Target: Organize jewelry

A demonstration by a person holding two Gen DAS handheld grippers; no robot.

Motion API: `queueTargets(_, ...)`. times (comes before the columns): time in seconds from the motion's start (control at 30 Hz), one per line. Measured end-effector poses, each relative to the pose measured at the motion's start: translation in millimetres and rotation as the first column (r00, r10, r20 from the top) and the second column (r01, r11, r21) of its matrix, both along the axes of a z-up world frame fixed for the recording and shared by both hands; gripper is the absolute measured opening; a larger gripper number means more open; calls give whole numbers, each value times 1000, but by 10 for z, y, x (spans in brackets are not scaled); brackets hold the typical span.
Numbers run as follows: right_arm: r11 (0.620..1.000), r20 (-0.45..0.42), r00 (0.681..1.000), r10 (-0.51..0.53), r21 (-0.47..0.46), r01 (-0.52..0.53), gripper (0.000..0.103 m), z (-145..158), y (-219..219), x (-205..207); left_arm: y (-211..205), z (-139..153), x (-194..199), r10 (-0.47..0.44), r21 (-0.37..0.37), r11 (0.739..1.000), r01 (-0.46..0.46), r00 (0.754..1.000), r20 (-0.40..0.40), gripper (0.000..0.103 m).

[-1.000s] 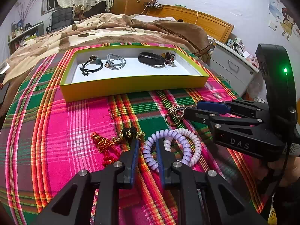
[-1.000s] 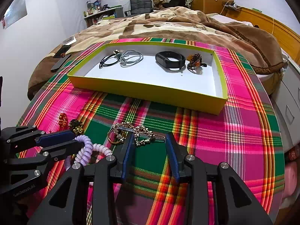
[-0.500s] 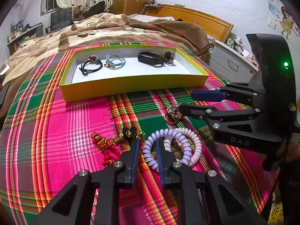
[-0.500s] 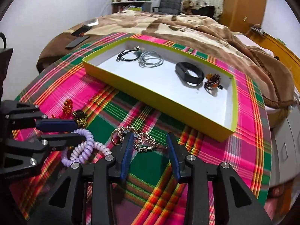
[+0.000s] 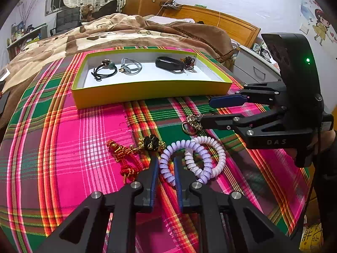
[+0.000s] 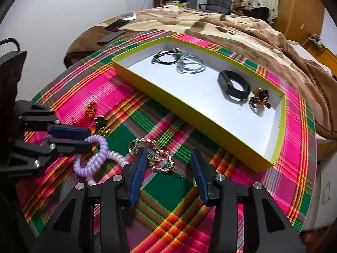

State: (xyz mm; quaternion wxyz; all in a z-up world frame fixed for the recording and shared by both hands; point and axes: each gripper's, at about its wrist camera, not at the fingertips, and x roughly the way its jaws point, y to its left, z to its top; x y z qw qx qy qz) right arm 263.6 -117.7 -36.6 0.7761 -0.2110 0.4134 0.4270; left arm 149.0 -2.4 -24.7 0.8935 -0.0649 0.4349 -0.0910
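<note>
A lilac coil hair tie (image 5: 189,147) (image 6: 99,147) lies on the plaid cloth, linked with a paler coil (image 5: 219,154). My left gripper (image 5: 165,160) (image 6: 88,139) straddles one strand of the lilac coil, and its jaws are closing on it with a sliver of gap left. A gold chain (image 6: 160,160) (image 5: 192,122) lies flat between the fingers of my right gripper (image 6: 168,156) (image 5: 205,111), whose jaws are opening wide and do not touch it. The yellow tray (image 5: 147,90) (image 6: 189,113) holds a black hair tie (image 5: 104,71), a grey one (image 5: 130,67), a black band (image 5: 168,63) and a beaded bracelet (image 5: 188,61).
A red and gold ornament (image 5: 120,149) and a black and gold piece (image 5: 152,142) lie just left of the coils. Behind the round table is a bed with a brown blanket (image 6: 210,21). A drawer unit (image 5: 252,69) stands to the right.
The right gripper rolled and its jaws spread wider over the gold chain. The left jaws narrowed around the lilac coil. The left gripper stayed in place.
</note>
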Motion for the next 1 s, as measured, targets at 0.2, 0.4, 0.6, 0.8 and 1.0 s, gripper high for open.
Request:
queueTargets(0.2, 998, 15, 999, 50, -32, -49, 45, -81, 53, -74, 21, -3, -5, 3, -13, 1000, -3, 1000, -2, 12)
queueTargets(0.4, 1000, 1, 1000, -18, -14, 18, 44, -90, 55, -6, 17, -1, -8, 2, -10, 1000, -2, 1000, -3, 12)
queueTargets(0.6, 997, 9, 997, -81, 1, 81, 26, -79, 7, -89, 24, 1, -20, 2, -8, 1000, -2, 1000, -2, 12)
queueTargets(0.8, 986, 15, 986, -168, 13, 168, 26, -50, -109, -222, 23, 3, -27, 2, -10, 1000, -2, 1000, -1, 10)
queueTargets(1.0, 962, 3, 964, -266, 63, 266, 26, -12, -291, -419, 21, 28, -79, -1, -11, 1000, 1, 1000, 13, 9)
